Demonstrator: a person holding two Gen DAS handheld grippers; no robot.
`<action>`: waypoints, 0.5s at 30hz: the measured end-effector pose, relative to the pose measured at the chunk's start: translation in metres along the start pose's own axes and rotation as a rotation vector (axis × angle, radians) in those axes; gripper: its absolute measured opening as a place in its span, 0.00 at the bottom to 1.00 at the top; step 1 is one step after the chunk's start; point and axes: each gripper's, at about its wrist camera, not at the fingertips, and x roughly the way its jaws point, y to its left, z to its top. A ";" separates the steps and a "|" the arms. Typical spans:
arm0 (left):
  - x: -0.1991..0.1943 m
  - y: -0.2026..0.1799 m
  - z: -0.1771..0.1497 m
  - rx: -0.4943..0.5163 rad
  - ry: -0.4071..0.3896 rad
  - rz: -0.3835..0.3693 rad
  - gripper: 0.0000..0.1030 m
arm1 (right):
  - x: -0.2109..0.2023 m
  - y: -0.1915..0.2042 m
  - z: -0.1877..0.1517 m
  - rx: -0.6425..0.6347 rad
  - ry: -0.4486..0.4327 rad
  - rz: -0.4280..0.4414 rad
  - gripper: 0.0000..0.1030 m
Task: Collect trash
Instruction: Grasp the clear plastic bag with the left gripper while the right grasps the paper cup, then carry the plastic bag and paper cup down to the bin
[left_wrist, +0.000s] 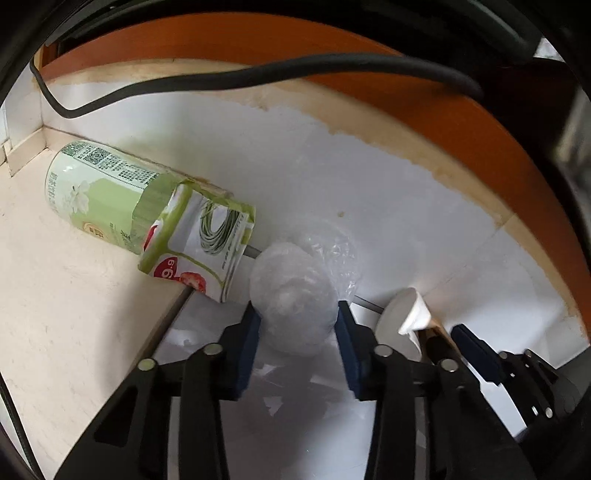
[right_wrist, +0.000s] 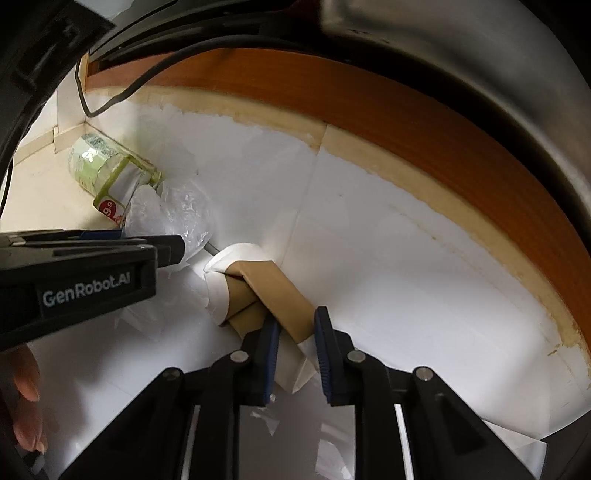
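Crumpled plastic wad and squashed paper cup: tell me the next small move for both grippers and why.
Probably lift both straight up together. The left gripper has its pads against the sides of the plastic wad, and the right gripper pinches the brown paper cup. Both pieces still lie on the white surface, and the green can beside them is untouched.
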 end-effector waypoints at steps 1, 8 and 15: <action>-0.005 0.001 -0.002 0.004 -0.001 0.003 0.33 | 0.000 -0.002 0.000 0.006 -0.003 0.005 0.17; -0.041 0.015 -0.021 0.025 0.032 -0.003 0.30 | -0.004 -0.013 -0.006 -0.004 -0.016 -0.020 0.12; -0.109 0.042 -0.042 0.003 0.025 -0.035 0.30 | -0.044 -0.016 -0.019 0.011 -0.028 0.057 0.04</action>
